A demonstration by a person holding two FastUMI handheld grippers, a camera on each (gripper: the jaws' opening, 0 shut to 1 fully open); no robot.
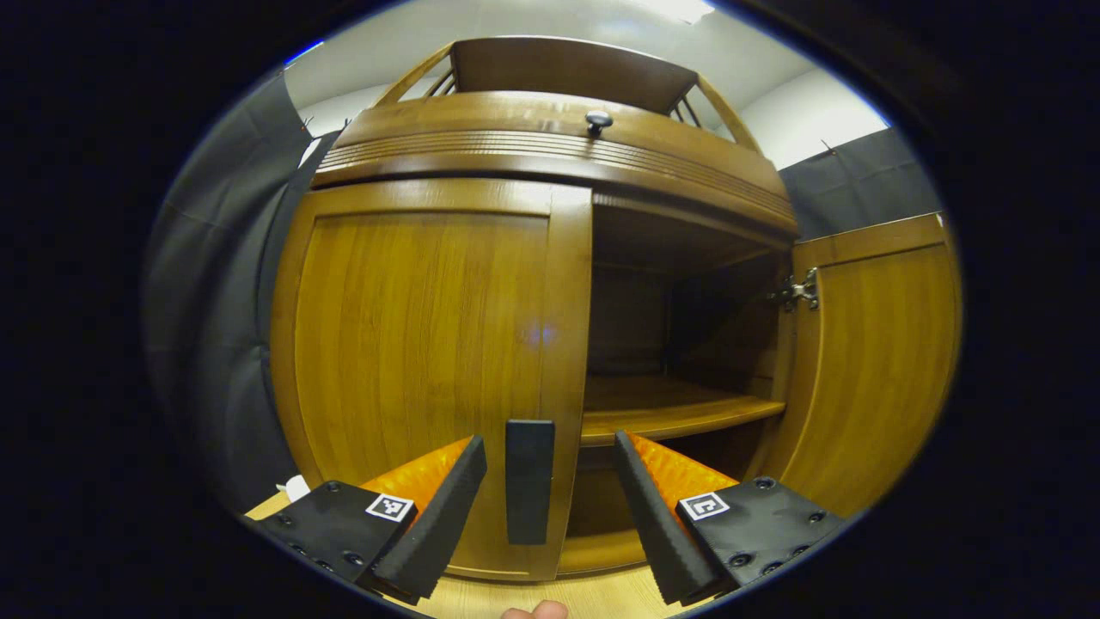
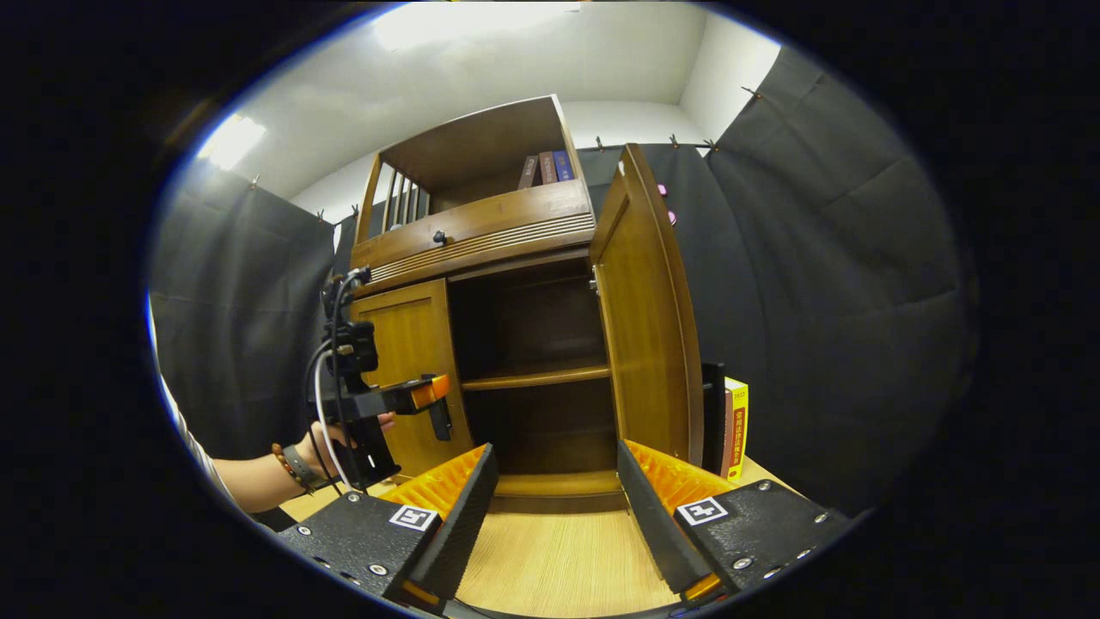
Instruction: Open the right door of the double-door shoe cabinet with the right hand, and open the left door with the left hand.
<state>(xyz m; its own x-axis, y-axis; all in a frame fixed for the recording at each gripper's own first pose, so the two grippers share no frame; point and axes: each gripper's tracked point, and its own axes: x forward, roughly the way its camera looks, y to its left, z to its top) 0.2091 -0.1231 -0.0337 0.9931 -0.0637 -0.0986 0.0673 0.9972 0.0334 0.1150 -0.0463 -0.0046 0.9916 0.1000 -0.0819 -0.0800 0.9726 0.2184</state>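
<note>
Our left gripper (image 1: 550, 507) has its two fingers spread wide apart, ribbed black pads backed by bright orange plastic, each black base carrying a small square marker. Between them, and touching neither, stands the flat black rectangular handle (image 1: 529, 481) fixed upright on the inner edge of the left door (image 1: 430, 361). That door sits closed: a framed panel of glossy amber wood with fine vertical grain. We see a fingertip (image 1: 534, 610) at the bottom edge of the left gripper view.

Beside it the shoe cabinet (image 2: 481, 232) stands open on its right half, showing a dark interior and one plain wooden shelf (image 1: 679, 417). The right door (image 2: 649, 318) is swung fully outward, its metal hinge (image 1: 801, 291) visible at the top inner corner. Above the doors runs a grooved band with a small round dark knob (image 1: 599, 120), and over that an open top shelf holding a few books (image 2: 543, 168).

Our right gripper (image 2: 557, 507) hangs well back from the cabinet over the pale wood-grain floor (image 2: 559, 559), its fingers also parted and holding nothing. From the right gripper view we see a hand (image 2: 331, 438) with a beaded bracelet holding the left gripper at the left door. More books (image 2: 726, 425) stand upright just behind the open right door.
</note>
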